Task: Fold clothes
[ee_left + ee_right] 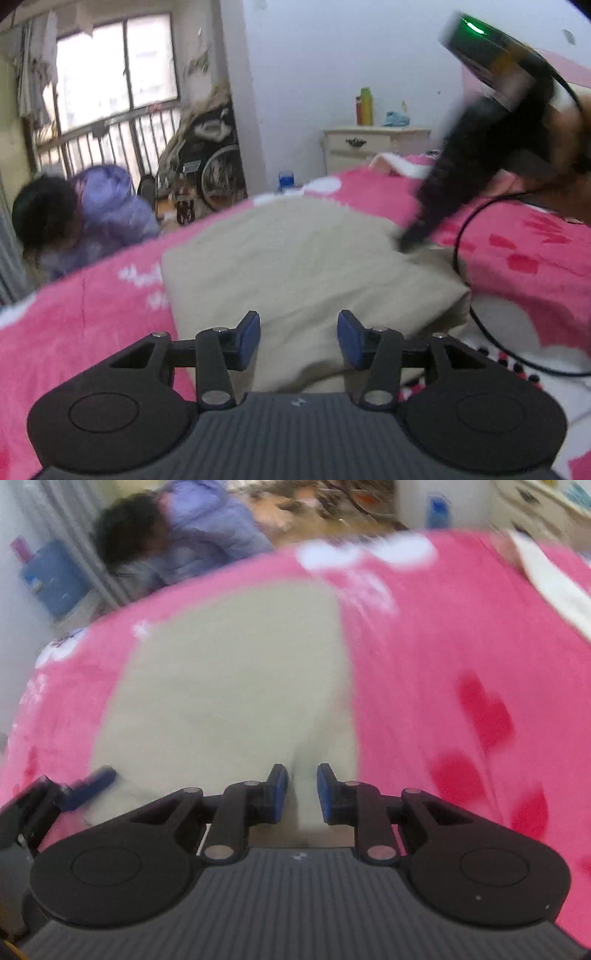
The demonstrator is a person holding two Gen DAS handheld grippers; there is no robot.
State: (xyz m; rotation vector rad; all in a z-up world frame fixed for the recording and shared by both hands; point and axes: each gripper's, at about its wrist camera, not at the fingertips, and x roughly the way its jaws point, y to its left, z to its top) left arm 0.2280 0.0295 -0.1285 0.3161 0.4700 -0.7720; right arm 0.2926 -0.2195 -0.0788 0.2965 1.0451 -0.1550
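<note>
Risk 1: the right gripper (299,794) may lose its hold; its jaws sit around only a narrow ridge of the beige garment (229,686), so a pull could slide the cloth free and undo the fold.
Risk 2: the black cable (461,236) trails along the garment's right edge in the left wrist view and could snag the cloth.
Risk 3: both views are blurred, so edges may land askew.
Left gripper (298,338): jaws spread, nothing between them, low centre of the frame over the garment's near edge.
Right gripper: jaws narrowly apart, pinching a raised fold.
Garment: plain beige, thick, folded into a rough rectangle, centre of both frames on the pink blanket (424,672).
Bystander: a person in a purple jacket (110,206), upper left, beyond the bed.
</note>
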